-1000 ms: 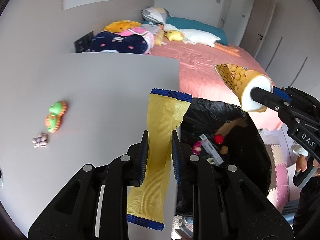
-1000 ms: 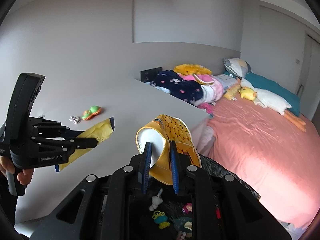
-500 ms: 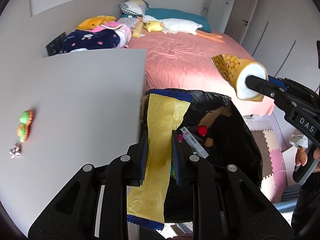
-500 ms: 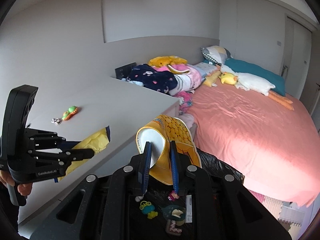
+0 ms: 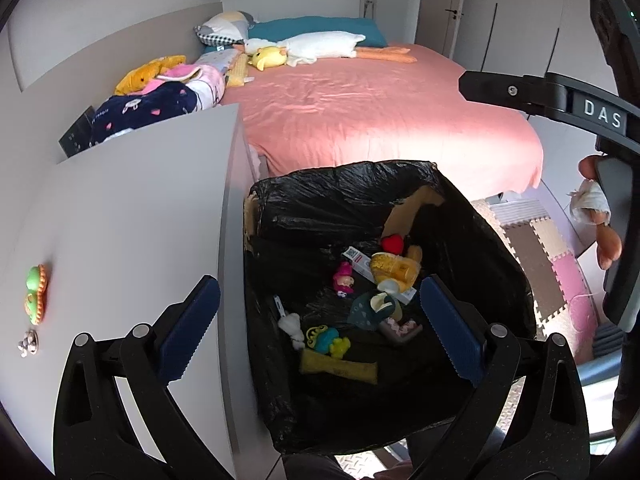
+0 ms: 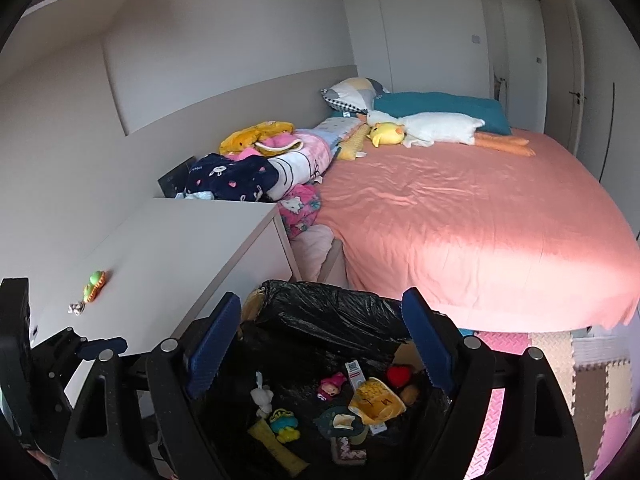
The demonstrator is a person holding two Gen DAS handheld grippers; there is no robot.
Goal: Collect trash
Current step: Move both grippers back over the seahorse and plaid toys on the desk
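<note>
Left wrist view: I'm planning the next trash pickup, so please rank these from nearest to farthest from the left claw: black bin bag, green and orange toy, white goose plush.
1. black bin bag, directly under the open left claw.
2. green and orange toy, left, on the white tabletop.
3. white goose plush, far back on the pink bed.

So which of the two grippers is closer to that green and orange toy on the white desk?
Left. The left gripper straddles the desk edge and the trash bin, beside the green and orange toy. The right gripper hangs over the bin, farther off.
</note>
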